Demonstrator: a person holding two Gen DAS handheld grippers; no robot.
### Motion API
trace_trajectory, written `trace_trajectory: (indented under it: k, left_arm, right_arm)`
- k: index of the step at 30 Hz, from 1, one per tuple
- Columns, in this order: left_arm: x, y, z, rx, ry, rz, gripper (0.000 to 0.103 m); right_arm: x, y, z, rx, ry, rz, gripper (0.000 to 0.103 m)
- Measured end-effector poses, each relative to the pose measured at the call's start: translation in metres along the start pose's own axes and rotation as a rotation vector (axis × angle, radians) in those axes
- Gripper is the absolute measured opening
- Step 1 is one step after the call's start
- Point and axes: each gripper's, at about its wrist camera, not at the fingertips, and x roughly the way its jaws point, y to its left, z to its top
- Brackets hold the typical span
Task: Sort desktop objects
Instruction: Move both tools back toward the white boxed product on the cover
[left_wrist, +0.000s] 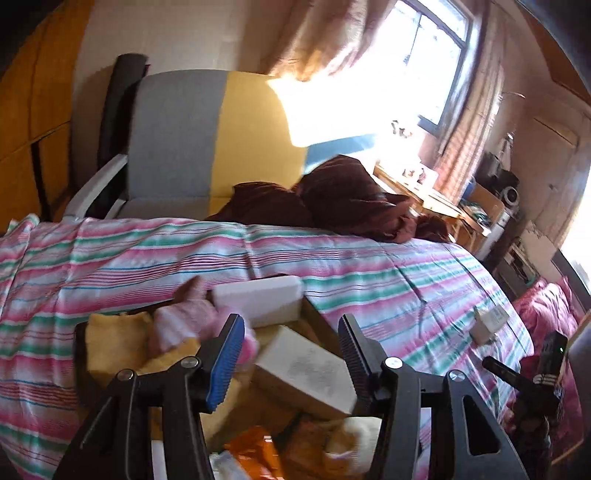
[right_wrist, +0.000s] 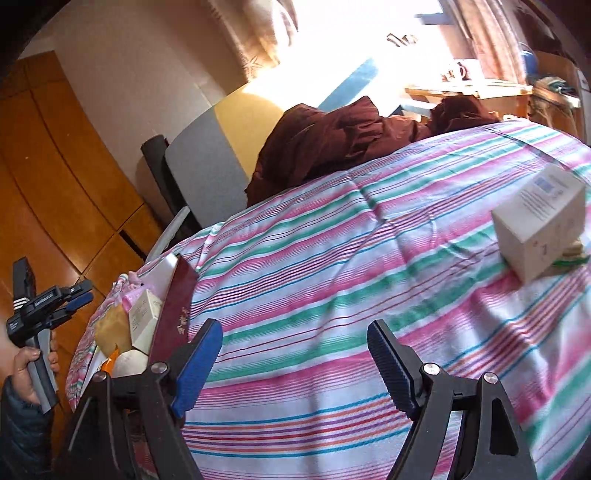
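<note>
Hovering with the left gripper (left_wrist: 291, 354) over a box (left_wrist: 321, 325) of mixed things at one edge of the striped bed cover (left_wrist: 388, 280), jaws spread wide, gripping nothing. Pointing towards a white carton (left_wrist: 310, 373) lying tilted inside, beside a pink cloth (left_wrist: 184, 321) and an orange wrapper (left_wrist: 255, 450). Waiting with the right gripper (right_wrist: 295, 363) above bare cover, also spread and free. Standing well apart, near the other edge: a second white carton (right_wrist: 539, 221). Probably choosing the next piece to sort. Needing next: lowering the left jaws around the tilted carton, then closing.
</note>
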Motion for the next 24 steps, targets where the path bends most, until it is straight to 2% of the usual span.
trace_trajectory:
  k: [6, 11, 18, 20, 24]
  left_arm:
    - [0.033, -0.103, -0.010, 0.166, 0.077, -0.193, 0.054]
    - [0.066, -0.192, -0.016, 0.323, 0.119, -0.314, 0.055]
    - [0.119, -0.288, -0.026, 0.548, 0.191, -0.395, 0.059]
    - [0.135, -0.313, -0.028, 0.607, 0.214, -0.416, 0.073]
    - [0.169, -0.343, -0.035, 0.712, 0.255, -0.421, 0.077]
  right_arm:
    - [-0.027, -0.051, -0.008, 0.095, -0.049, -0.097, 0.084]
    - [-0.043, -0.079, -0.015, 0.144, -0.100, -0.193, 0.084]
    - [-0.054, -0.091, -0.023, 0.098, -0.200, -0.325, 0.084]
    - [-0.056, -0.094, -0.026, 0.079, -0.220, -0.349, 0.086]
    - [-0.051, -0.102, -0.029, 0.083, -0.221, -0.348, 0.086]
